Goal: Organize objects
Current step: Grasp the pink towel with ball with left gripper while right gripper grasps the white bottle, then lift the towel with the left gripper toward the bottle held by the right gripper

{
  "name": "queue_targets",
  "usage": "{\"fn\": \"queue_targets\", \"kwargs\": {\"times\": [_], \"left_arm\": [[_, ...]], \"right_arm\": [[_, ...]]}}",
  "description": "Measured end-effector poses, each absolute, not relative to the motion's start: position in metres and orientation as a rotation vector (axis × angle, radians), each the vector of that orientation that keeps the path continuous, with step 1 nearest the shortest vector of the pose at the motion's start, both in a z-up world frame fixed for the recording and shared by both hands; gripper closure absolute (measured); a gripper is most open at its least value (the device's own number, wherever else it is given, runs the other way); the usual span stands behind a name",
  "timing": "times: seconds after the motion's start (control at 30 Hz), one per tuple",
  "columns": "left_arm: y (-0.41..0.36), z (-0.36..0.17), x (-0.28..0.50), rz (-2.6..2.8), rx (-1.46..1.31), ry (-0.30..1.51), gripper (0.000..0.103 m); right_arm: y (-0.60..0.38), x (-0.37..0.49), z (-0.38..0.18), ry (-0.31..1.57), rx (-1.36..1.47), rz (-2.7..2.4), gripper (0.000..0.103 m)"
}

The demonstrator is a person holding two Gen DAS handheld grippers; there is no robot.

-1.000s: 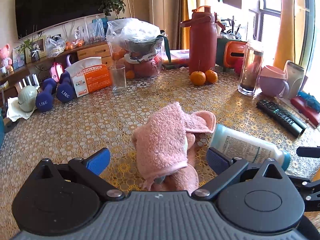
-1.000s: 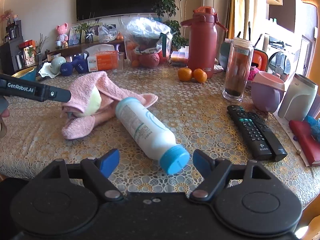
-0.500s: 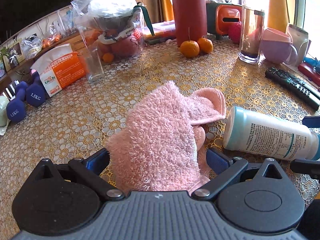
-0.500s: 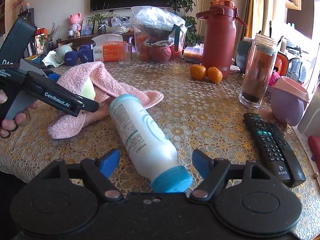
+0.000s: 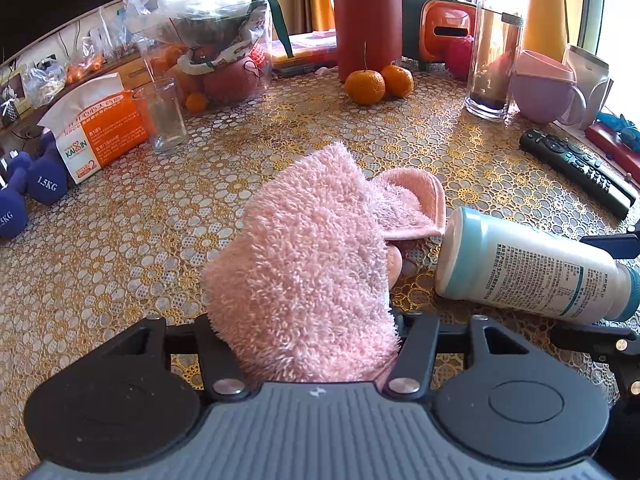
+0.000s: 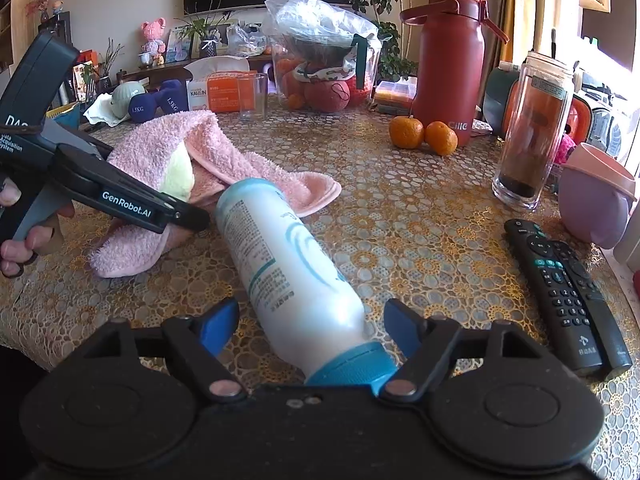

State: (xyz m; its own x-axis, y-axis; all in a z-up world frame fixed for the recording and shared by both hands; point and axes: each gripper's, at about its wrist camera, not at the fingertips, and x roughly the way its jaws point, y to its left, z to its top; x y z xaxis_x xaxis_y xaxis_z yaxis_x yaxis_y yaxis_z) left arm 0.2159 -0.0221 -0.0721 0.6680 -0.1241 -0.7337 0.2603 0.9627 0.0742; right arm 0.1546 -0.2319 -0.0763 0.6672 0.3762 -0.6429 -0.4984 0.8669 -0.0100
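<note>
A pink towel (image 5: 312, 264) lies crumpled on the table, draped over a pale green-yellow object (image 6: 178, 172). My left gripper (image 5: 308, 332) has closed in on the towel's near end and grips it; its fingertips are hidden by the cloth. It shows from the side in the right wrist view (image 6: 120, 200). A white bottle with a blue cap (image 6: 288, 264) lies on its side to the right of the towel (image 6: 240, 164). My right gripper (image 6: 312, 320) is open, its fingers on either side of the bottle's cap end, not touching.
Two black remotes (image 6: 564, 292) lie right of the bottle. Behind stand a glass tumbler (image 6: 528, 128), red flask (image 6: 448, 60), two oranges (image 6: 424, 134), purple cup (image 6: 592, 200), a drinking glass (image 5: 164, 116), tissue box (image 5: 100, 128), blue dumbbells (image 5: 32, 184) and a bagged fruit bowl (image 5: 208, 40).
My left gripper moved forward onto the towel and closed on it. My right gripper moved forward until its open fingers straddle the bottle's cap end.
</note>
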Motion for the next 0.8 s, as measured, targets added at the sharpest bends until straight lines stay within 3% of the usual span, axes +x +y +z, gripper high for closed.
{"fn": "queue_targets", "kwargs": {"times": [0.53, 0.8], "left_arm": [[-0.03, 0.036, 0.139, -0.393, 0.197, 0.656, 0.053], [-0.073, 0.026, 0.14, -0.528, 0.163, 0.71, 0.053]], "right_arm": [[-0.226, 0.154, -0.075, 0.658, -0.221, 0.465, 0.025], [-0.226, 0.145, -0.071, 0.624, -0.237, 0.487, 0.025]]}}
